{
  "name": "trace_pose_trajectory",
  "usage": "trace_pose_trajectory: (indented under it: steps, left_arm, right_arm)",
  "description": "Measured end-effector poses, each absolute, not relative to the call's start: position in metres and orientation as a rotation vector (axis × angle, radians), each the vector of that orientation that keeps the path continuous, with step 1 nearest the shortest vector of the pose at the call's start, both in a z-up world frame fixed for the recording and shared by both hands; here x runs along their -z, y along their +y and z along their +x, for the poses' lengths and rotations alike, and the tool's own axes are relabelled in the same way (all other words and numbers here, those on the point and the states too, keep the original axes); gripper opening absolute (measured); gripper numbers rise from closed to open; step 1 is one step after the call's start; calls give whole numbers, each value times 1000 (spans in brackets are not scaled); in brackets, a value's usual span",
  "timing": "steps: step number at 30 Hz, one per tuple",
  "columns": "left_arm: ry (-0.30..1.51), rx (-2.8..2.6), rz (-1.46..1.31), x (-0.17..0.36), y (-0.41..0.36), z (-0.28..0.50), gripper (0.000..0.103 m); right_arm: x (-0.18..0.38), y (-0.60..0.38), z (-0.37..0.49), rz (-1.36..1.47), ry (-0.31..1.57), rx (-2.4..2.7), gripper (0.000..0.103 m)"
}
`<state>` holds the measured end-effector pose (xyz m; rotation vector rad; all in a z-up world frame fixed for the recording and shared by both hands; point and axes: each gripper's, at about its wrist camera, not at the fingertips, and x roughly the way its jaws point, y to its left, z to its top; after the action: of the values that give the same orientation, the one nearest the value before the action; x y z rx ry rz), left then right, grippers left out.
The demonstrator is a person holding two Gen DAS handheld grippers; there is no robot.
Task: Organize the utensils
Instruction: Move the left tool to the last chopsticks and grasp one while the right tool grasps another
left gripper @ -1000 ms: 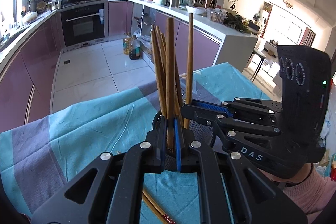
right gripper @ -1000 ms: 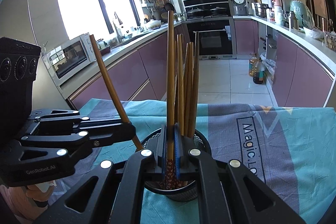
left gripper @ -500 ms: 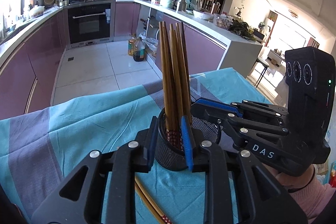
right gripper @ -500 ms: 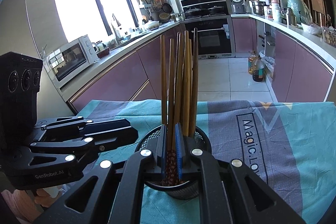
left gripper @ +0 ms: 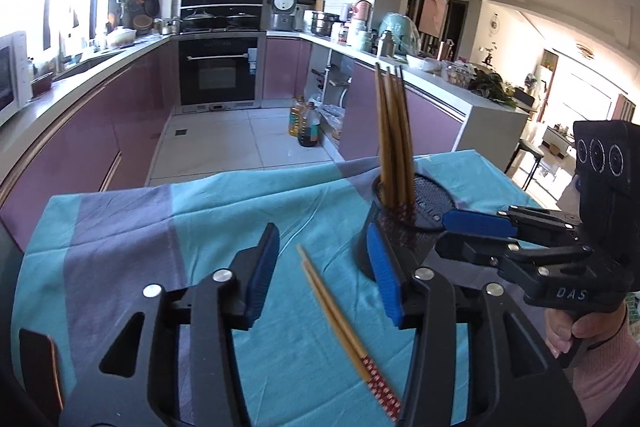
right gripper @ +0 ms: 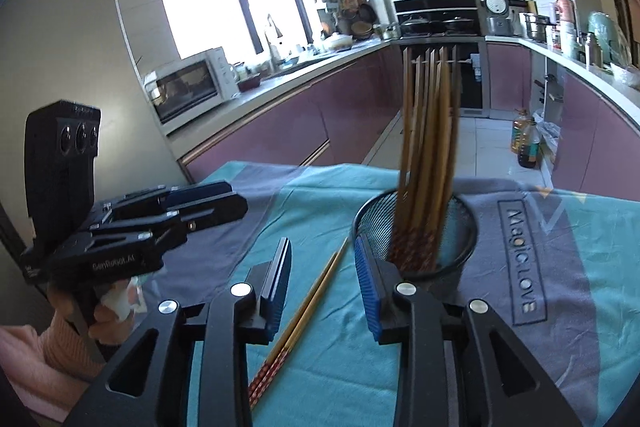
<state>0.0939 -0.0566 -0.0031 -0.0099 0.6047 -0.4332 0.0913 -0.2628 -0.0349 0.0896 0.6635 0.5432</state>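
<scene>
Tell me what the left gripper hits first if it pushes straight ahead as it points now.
Probably the loose chopstick pair lying on the tablecloth between the open left gripper fingers; the mesh holder sits just right of that line.

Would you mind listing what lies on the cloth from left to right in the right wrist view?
left tool → pair of loose chopsticks lying flat → black mesh holder with chopsticks standing in it → "Magic LOVE" print.

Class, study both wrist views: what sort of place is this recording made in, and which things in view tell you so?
Most likely a home kitchen. A built-in oven sits among purple cabinets, a microwave stands on the counter, and a rice cooker sits near the cooktop.
</scene>
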Motion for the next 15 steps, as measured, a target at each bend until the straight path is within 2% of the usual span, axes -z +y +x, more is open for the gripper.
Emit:
trace_pose_trajectory:
  steps: [4,9,15]
  left_arm:
    - [626,401,-15,17,-43,83,57]
    - [658,363,-30,35,-32,78,68]
    - [685,316,-19,50,-31,74,69]
  right_arm:
    - [54,-251,90,88,725,-558,39]
    - [79,-236,92,67,793,-556,39]
    - [93,-225,91,59,836,-555,39]
